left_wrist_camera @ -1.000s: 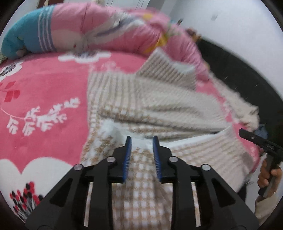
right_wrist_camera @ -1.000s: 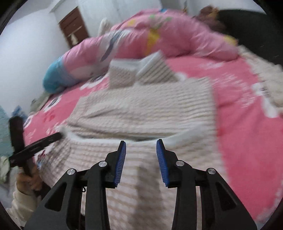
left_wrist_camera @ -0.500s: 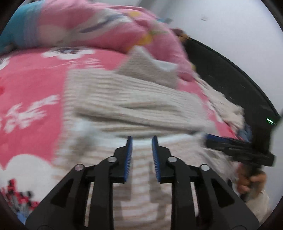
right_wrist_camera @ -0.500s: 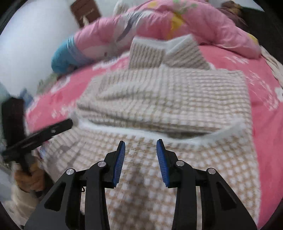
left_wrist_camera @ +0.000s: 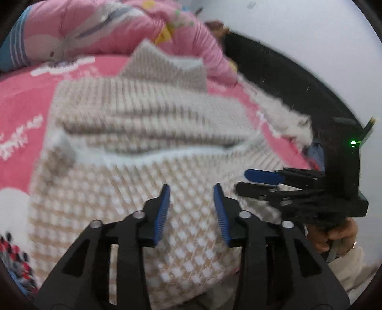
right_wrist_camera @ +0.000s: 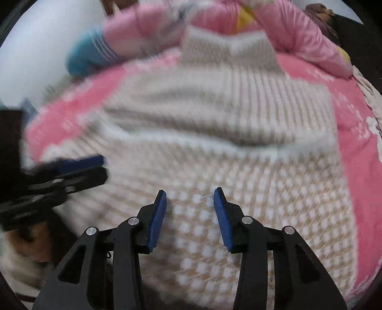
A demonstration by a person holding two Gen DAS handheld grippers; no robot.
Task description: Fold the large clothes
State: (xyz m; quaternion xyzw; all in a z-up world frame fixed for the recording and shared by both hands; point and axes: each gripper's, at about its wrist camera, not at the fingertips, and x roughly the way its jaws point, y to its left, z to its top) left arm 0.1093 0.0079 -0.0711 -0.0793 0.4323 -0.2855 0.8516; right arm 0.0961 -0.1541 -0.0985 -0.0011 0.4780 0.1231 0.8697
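Above checkered garment (left_wrist_camera: 191,229): parted, empty fingers (left_wrist_camera: 162,209)

We see a bedroom in a home. A bed fills most of both views, covered by a pink bedspread (left_wrist_camera: 21,100) printed with white flowers and hearts. Along its far edge lies a rolled pink quilt (left_wrist_camera: 100,28) with a blue, white-striped end and a cartoon print. A dark headboard (left_wrist_camera: 281,78) curves along one side of the bed, below a plain white wall (left_wrist_camera: 310,35). In the right wrist view we make out part of a brown wooden door (right_wrist_camera: 109,7) at the top edge, blurred. A checked beige and white garment (right_wrist_camera: 238,214) lies spread on the bed, as laundry would at home.
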